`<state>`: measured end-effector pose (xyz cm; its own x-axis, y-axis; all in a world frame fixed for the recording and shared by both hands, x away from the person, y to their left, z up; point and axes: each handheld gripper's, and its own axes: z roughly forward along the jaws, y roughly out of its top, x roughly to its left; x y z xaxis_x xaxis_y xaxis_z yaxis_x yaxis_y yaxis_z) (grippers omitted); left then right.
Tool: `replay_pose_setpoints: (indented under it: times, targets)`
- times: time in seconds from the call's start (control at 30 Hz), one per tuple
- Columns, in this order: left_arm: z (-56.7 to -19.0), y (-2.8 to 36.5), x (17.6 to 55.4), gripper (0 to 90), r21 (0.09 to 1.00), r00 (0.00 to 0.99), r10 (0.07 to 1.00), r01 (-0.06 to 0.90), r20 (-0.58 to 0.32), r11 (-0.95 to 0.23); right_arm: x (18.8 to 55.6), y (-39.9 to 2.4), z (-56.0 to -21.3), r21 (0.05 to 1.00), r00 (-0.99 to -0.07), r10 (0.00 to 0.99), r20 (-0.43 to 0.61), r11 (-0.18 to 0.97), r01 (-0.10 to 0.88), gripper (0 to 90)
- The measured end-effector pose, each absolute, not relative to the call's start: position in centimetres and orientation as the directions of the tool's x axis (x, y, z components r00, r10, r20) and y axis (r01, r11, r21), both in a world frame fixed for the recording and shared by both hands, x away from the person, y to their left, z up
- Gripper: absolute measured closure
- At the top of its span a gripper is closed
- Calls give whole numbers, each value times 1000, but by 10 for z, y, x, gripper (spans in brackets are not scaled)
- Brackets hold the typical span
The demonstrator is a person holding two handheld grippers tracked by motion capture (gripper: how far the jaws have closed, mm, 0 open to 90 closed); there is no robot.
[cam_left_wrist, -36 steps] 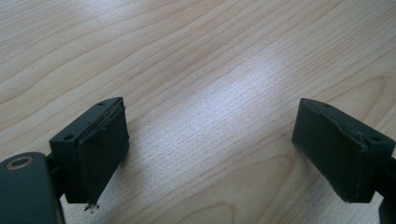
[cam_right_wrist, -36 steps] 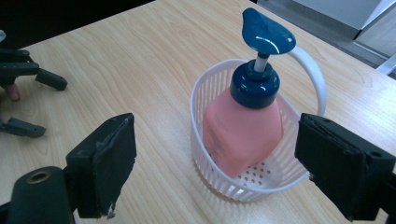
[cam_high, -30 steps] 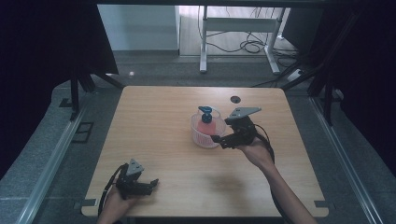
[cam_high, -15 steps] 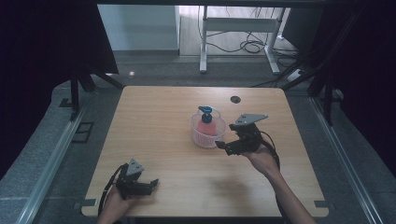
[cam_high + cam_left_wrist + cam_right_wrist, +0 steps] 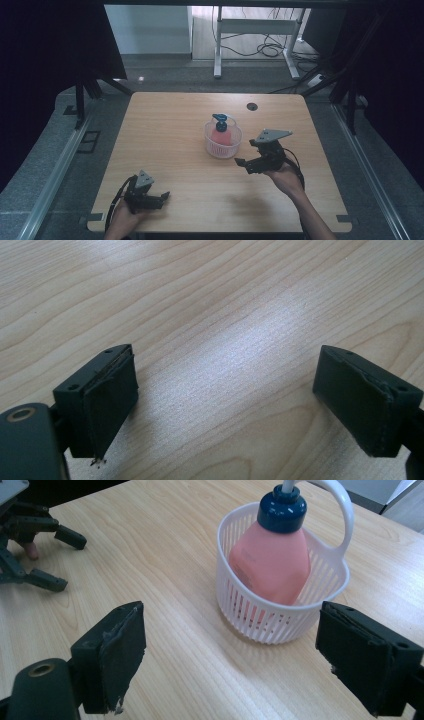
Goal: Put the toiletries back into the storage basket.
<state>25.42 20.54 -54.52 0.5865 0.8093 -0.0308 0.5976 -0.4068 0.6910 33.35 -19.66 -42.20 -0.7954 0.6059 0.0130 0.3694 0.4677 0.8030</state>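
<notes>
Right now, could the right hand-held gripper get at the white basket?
Probably yes: the right hand-held gripper stands open, facing the white basket, with bare table between them.

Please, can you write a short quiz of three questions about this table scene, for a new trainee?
1. True or false: the pink bottle stands inside the white basket.
2. Multiple choice: what is between the fingertips of the right gripper? A) the basket handle B) the bottle cap C) nothing
3. Fill in: the left gripper rests near the ____ edge of the wooden table, far from the basket.

Key
1. True; its blue cap rises above the rim.
2. C; its jaws stand open beside the basket and touch neither it nor the bottle.
3. Front, on the person's side; its jaws are open too.
</notes>
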Motion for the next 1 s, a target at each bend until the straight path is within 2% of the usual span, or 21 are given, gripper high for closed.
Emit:
replay_pose_setpoints:
  times: [1.0]
  targets:
    - [-545,205,254,105,691,585,810,599,-32,-405,303,-218,-448,787,-784,621,6,481,387,82]
